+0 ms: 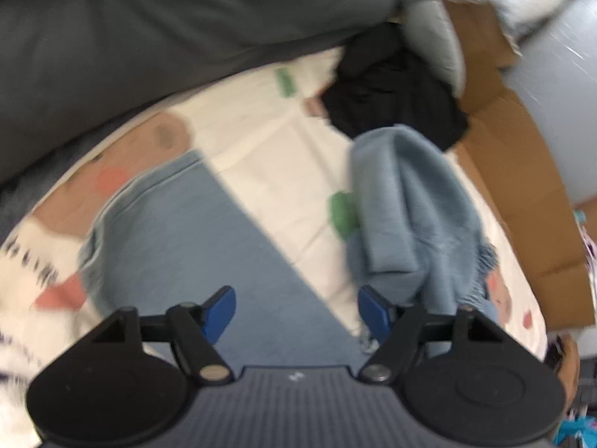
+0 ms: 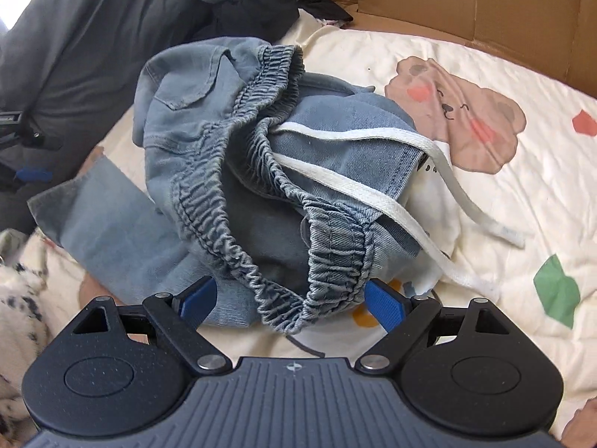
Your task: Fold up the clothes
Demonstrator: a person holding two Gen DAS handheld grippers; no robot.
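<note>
Light blue denim pants (image 2: pixel 261 156) with an elastic waistband (image 2: pixel 328 265) and a white drawstring (image 2: pixel 377 190) lie bunched on a cream cartoon-print sheet (image 2: pixel 503 201). My right gripper (image 2: pixel 291 304) is open, its blue pads on either side of the waistband's near fold. In the blurred left wrist view, one pant leg (image 1: pixel 209 246) lies flat and the rest is heaped at the right (image 1: pixel 410 209). My left gripper (image 1: pixel 296 310) is open and empty just above the flat leg.
A cardboard box wall (image 2: pixel 466 0) borders the sheet at the back right, and also shows in the left wrist view (image 1: pixel 522 186). Dark grey fabric (image 1: pixel 149 30) and a black garment (image 1: pixel 395 97) lie at the far edge. A spotted white cloth (image 2: pixel 18 298) is at the left.
</note>
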